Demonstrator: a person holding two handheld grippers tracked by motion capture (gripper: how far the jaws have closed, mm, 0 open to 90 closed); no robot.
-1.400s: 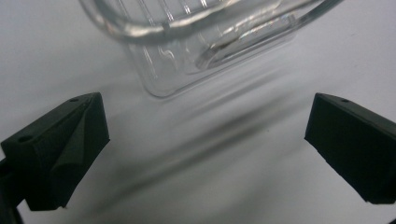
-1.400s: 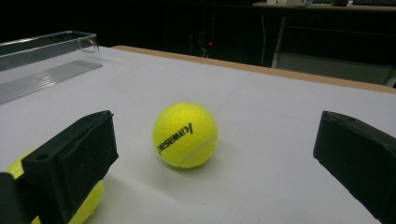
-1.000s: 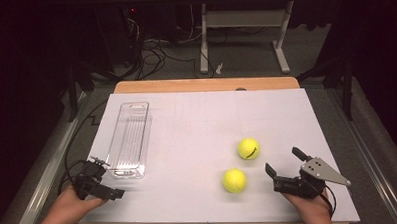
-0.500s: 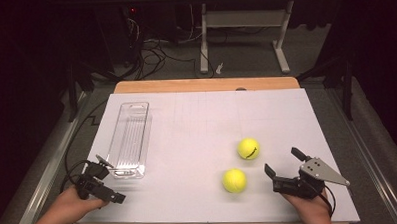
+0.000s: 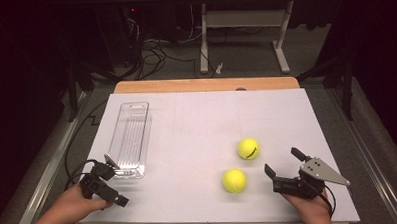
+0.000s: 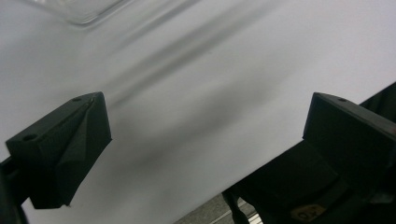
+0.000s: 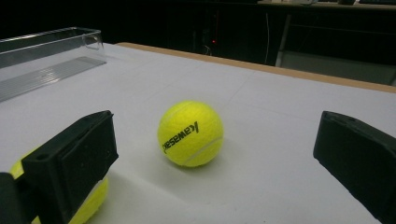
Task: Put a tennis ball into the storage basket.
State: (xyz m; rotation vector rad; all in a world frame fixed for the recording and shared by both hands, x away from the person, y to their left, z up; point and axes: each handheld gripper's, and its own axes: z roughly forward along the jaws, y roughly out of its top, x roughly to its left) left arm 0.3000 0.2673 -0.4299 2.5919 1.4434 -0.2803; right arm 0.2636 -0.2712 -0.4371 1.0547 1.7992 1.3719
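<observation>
Tongs: right tongs [image 5: 284, 168] gape wide, empty, beside two balls on the tabletop [image 5: 197, 122]; near ball [image 5: 234, 181] sits just left. Left tongs [image 5: 110, 179], also wide, rest by the tray [image 5: 130, 139]. Advice: centre one ball between jaws before closing.

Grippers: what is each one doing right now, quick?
Left gripper: open, jaws wide apart, holding nothing.
Right gripper: open, holding nothing.

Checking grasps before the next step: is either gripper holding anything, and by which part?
Nothing is held. The left gripper and the right gripper are both open on the table, with two tennis balls lying free.
</observation>
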